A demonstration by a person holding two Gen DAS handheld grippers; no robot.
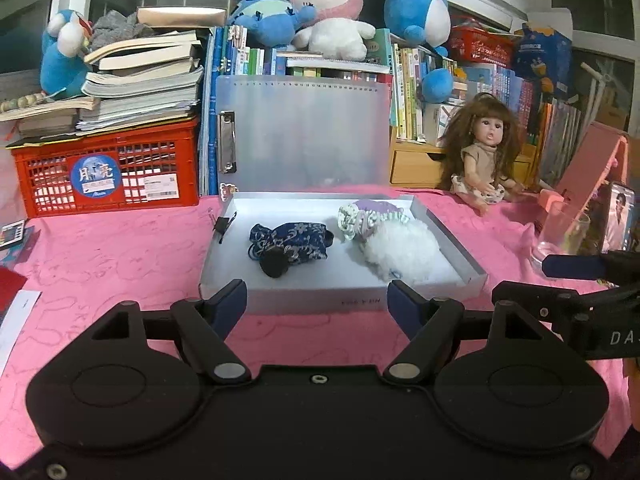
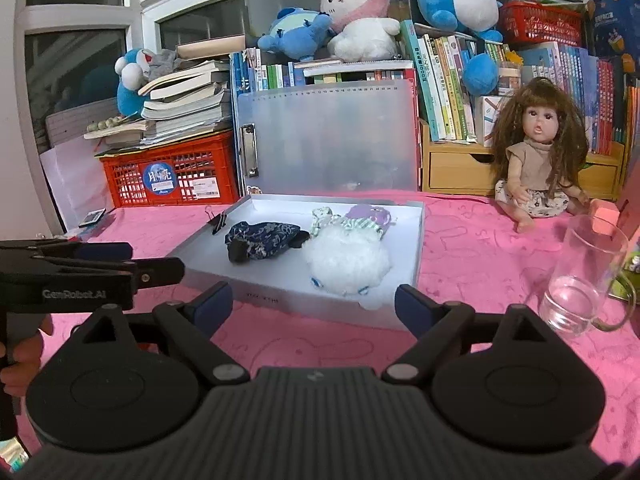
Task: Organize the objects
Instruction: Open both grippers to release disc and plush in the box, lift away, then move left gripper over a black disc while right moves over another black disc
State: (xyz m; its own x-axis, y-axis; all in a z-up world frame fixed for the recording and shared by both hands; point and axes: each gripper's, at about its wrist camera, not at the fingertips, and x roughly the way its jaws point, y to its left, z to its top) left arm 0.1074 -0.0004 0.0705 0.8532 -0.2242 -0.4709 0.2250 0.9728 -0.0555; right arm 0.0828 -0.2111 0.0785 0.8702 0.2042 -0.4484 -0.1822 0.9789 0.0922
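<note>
Both grippers, left [image 1: 316, 300] and right [image 2: 314, 304], gape empty, low in frame before the tray [image 1: 472, 268]. The tray sits mid-frame and holds three things: one blue pouch [image 1: 290, 240], one purple pouch [image 1: 370, 216], one white plush [image 1: 400, 250]. Placing seems done; next probably calls for another item, perhaps the doll [image 1: 484, 152] or glass [image 2: 584, 276], one each.

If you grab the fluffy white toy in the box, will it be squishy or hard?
Probably squishy: the white fluffy toy looks like soft plush, so it should squash between the fingers. It likely weighs little for its size. Lying flat in the box, it seems unlikely to roll.
</note>
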